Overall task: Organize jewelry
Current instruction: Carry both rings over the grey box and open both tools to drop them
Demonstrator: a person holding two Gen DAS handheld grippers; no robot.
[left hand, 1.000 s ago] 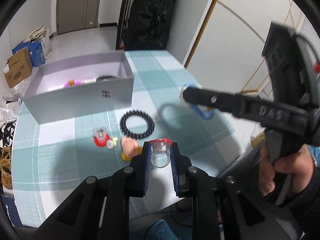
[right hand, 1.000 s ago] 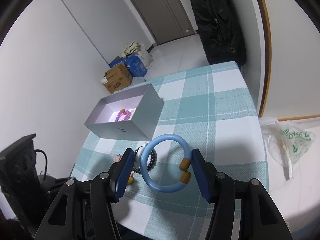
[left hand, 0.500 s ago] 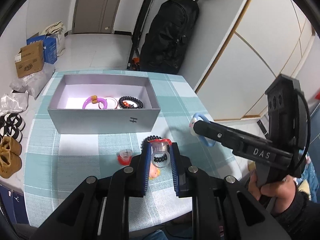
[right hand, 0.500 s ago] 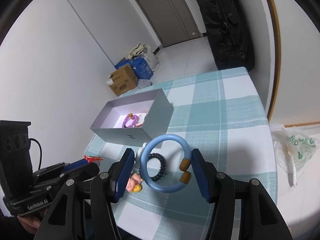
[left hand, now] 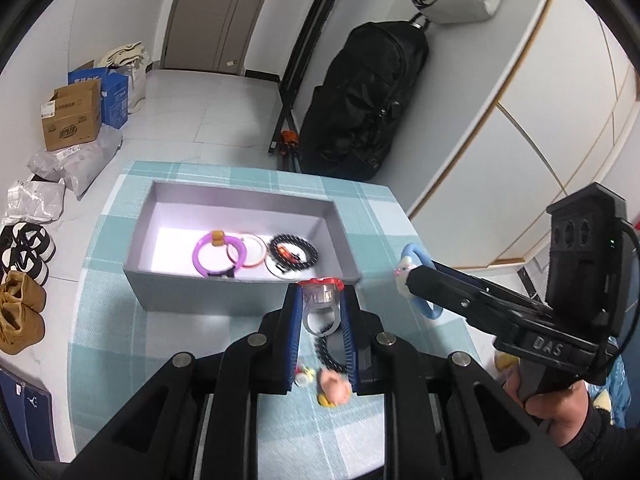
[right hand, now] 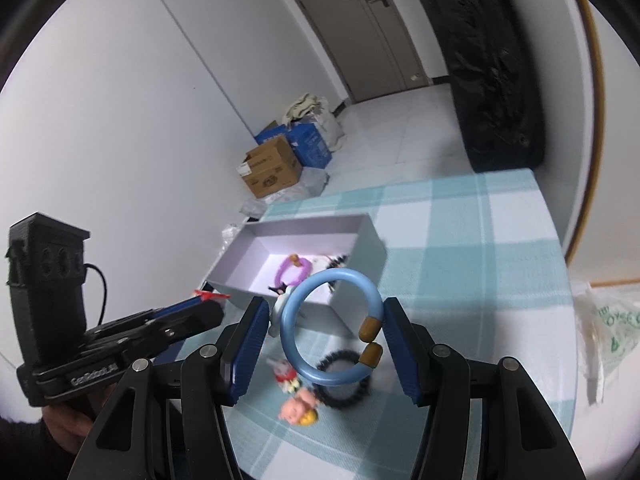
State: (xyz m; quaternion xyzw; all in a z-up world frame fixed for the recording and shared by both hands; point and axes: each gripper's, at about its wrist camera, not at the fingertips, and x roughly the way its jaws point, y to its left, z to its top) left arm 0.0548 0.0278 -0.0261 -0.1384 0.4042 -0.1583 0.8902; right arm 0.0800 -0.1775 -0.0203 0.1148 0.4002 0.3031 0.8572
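My left gripper (left hand: 321, 312) is shut on a clear toy ring with a red top (left hand: 320, 300), held above the near wall of the grey box (left hand: 240, 300). The box holds a purple bangle (left hand: 218, 254), a pink ring and a black bead bracelet (left hand: 293, 254). My right gripper (right hand: 326, 340) is shut on a blue bangle (right hand: 332, 328) with brown beads, held above the table near the box (right hand: 360, 248); the bangle also shows in the left wrist view (left hand: 418, 276). A black bead bracelet (right hand: 344, 380), a pink doll charm (right hand: 302, 404) and a small red ring (right hand: 283, 372) lie on the checked cloth.
The table (left hand: 120, 320) has a teal and white checked cloth. A black bag (left hand: 360, 104) leans at the wall behind it. Cardboard boxes (left hand: 72, 120), bags and shoes lie on the floor at the left. A plastic bag (right hand: 608, 328) lies on the floor right of the table.
Both grippers have risen and moved toward the grey box with their items held. The left gripper's ring now hangs over the box's near wall.
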